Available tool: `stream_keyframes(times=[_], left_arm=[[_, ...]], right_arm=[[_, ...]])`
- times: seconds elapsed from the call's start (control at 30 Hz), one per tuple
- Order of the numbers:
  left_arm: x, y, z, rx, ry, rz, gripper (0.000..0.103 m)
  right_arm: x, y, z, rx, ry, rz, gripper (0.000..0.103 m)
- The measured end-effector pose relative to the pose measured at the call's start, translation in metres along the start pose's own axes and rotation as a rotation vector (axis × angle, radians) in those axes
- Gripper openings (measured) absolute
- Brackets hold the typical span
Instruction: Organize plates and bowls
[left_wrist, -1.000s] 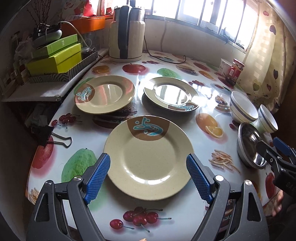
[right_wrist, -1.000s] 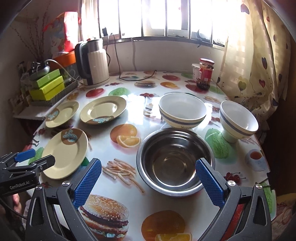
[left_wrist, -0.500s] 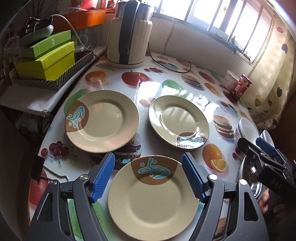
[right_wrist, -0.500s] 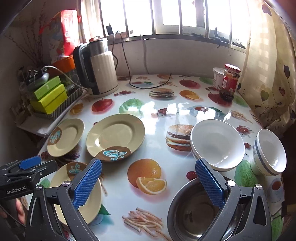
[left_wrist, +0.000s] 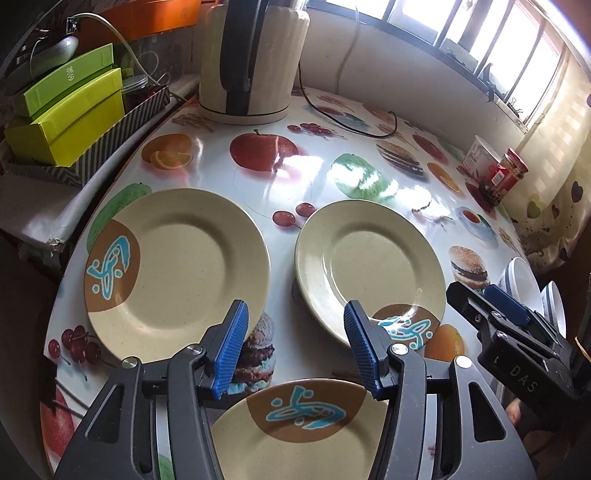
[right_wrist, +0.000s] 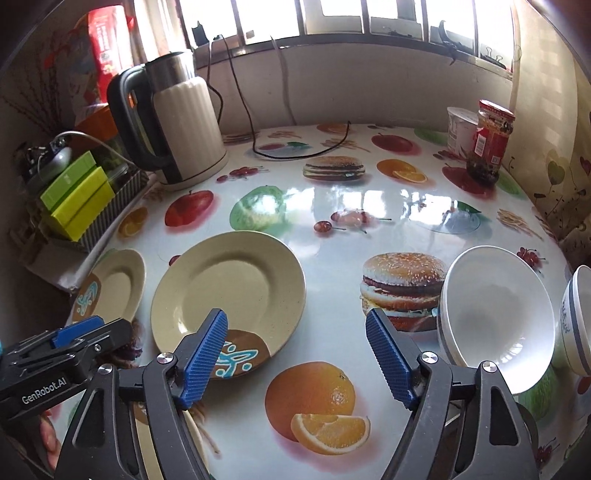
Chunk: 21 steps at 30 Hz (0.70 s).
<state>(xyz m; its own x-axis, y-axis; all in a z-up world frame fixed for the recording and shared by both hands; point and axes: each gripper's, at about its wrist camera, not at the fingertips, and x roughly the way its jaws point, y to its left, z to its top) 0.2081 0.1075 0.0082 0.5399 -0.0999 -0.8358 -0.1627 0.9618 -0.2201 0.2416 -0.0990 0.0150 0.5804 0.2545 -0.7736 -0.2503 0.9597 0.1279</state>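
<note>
Left gripper (left_wrist: 293, 347) gapes wide and empty above the table (left_wrist: 295, 173), one plate (left_wrist: 295, 428) at 6 o'clock, two more at 10 (left_wrist: 177, 273) and 2 (left_wrist: 369, 266). Right gripper (right_wrist: 295, 360), equally wide, faces white bowls (right_wrist: 496, 321) at 3. The glazed plates look stiff, slick and breakable; best pinched at the rim.
</note>
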Motion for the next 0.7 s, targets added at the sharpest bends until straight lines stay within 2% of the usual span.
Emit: stream_keyframes(times=[0.17,0.37,0.6,0.7], left_arm=[[0.014,-0.002,0.010,0.007,0.009,0.000,0.048],[0.023,-0.003,0.017,0.005,0.006,0.009,0.047],[0.027,-0.004,0.024,0.000,-0.001,-0.005,0.046],[0.029,-0.006,0.026,-0.006,0.002,-0.019,0.042]], right_arm=[[0.021,-0.007,0.003,0.029,0.028,0.000,0.071],[0.034,-0.011,0.006,0.040,0.047,-0.008,0.062],[0.044,-0.016,0.009,0.071,0.058,0.001,0.059],[0.046,-0.016,0.011,0.074,0.060,-0.003,0.055]])
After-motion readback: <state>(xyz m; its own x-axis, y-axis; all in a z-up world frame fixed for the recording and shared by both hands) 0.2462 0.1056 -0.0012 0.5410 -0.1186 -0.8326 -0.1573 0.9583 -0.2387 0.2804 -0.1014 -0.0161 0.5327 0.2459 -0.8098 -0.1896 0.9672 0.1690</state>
